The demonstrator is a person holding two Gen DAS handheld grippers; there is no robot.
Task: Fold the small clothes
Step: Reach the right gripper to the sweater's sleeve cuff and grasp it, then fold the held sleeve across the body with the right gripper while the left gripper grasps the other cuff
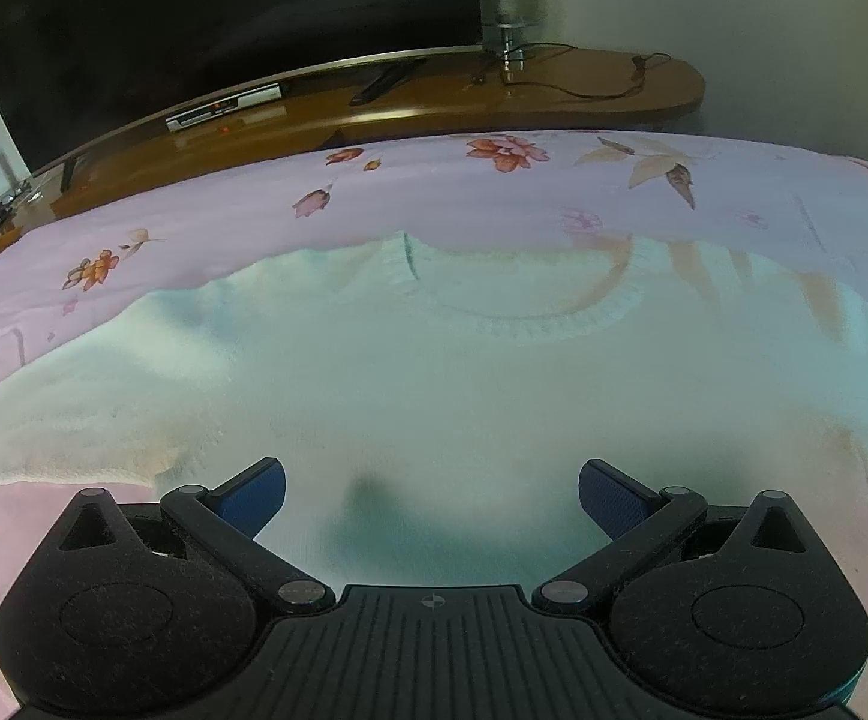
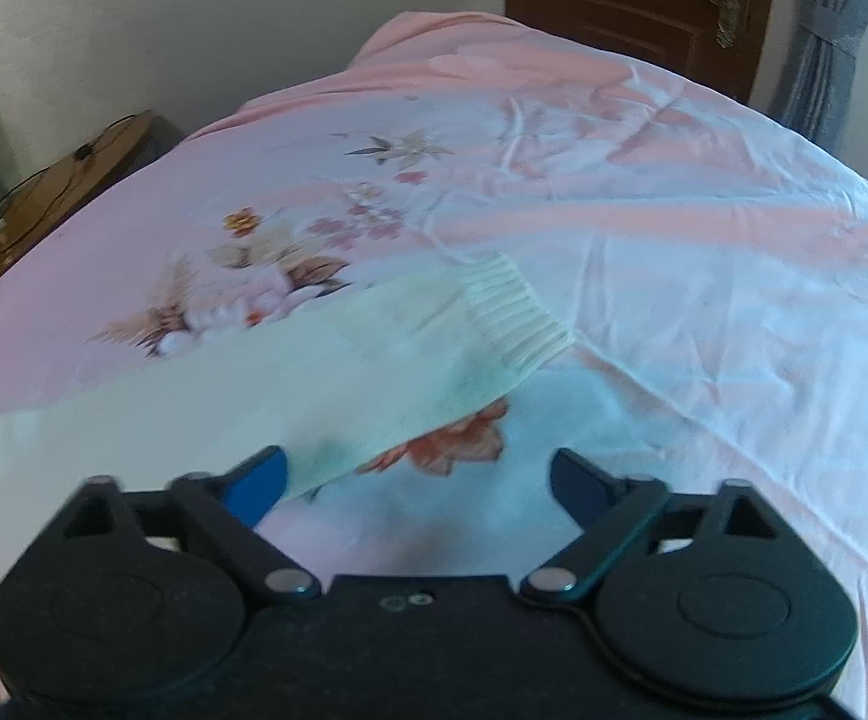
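Both sets of jaws stood spread wide with nothing pinched between them. Seen from the left wrist, the left gripper (image 1: 432, 495) hovered over the near part of a pale sweater (image 1: 410, 396) that lay flat on a pink floral bedsheet (image 1: 206, 210). The sweater's ribbed round neckline (image 1: 529, 312) sat toward the far side, and the knit spread out to left and right across most of the view. A dark shadow fell on the cloth between the blue fingertips (image 1: 260, 495). Beyond the bed ran a curved wooden shelf (image 1: 434, 102) carrying a flat silver box (image 1: 227, 108), a remote (image 1: 383, 84), a lamp (image 1: 508, 0) and a trailing black cable (image 1: 583, 78). A large dark screen (image 1: 194, 18) stood behind them.

Seen from the right wrist, the right gripper (image 2: 419, 483) hung above the bedsheet (image 2: 703, 330), with a sleeve (image 2: 290, 384) of the sweater stretching from the left edge toward the centre. Its ribbed cuff (image 2: 517, 318) marked the far right end. The sleeve's near edge lay just beside the left blue fingertip (image 2: 257, 489), though whether they touched I could not tell. A brown wooden door (image 2: 637, 6) and a grey curtain (image 2: 823, 42) stood at the far side.
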